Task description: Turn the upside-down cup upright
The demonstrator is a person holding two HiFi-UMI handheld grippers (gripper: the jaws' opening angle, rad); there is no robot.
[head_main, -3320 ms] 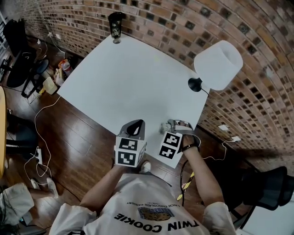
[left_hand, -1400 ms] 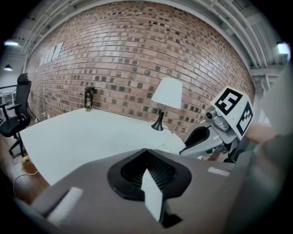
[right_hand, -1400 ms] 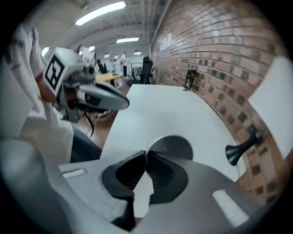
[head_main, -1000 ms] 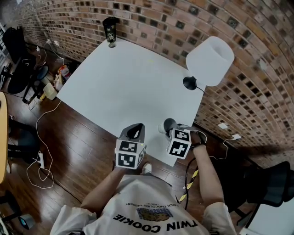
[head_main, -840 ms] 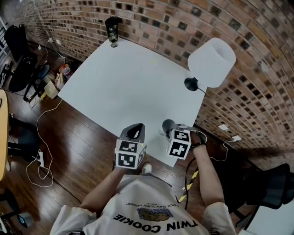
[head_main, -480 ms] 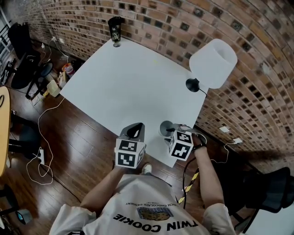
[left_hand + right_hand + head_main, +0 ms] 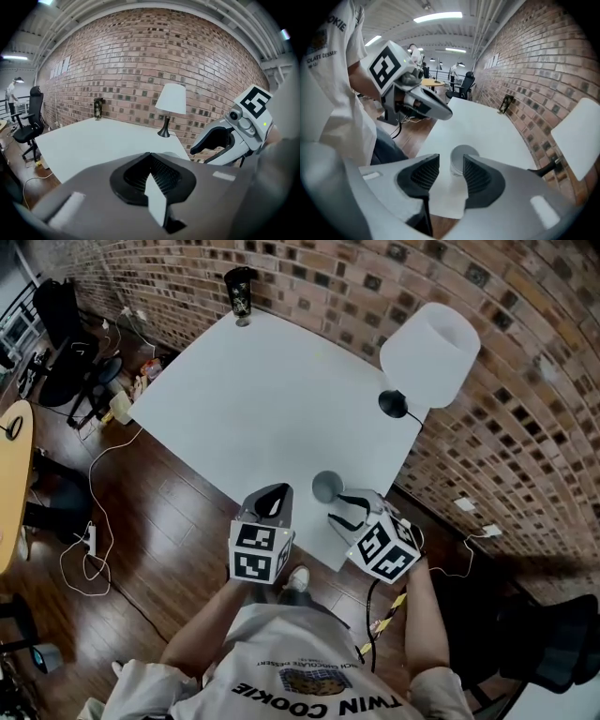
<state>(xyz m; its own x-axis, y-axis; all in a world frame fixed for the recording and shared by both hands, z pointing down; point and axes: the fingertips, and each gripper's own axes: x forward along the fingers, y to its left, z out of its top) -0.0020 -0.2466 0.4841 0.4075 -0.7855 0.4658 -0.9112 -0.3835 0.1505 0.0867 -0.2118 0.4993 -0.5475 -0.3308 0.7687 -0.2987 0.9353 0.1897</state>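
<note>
Head view: one cup [image 7: 326, 487] is seen upright at the table's [image 7: 253, 399] near edge. Two grippers are shown: right gripper [image 7: 344, 509] just opened (cup ahead, unpinched), left gripper [image 7: 271, 502] closed, empty.

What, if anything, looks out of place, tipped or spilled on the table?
Nothing stands out. The cup stands on end near an edge of the table, not tipped, with nothing spilled. The lamp and dark tumbler stand upright by the brick wall.

One table [image 7: 262, 390], one cup [image 7: 327, 487], one lamp [image 7: 429, 352], one dark tumbler [image 7: 240, 289].
</note>
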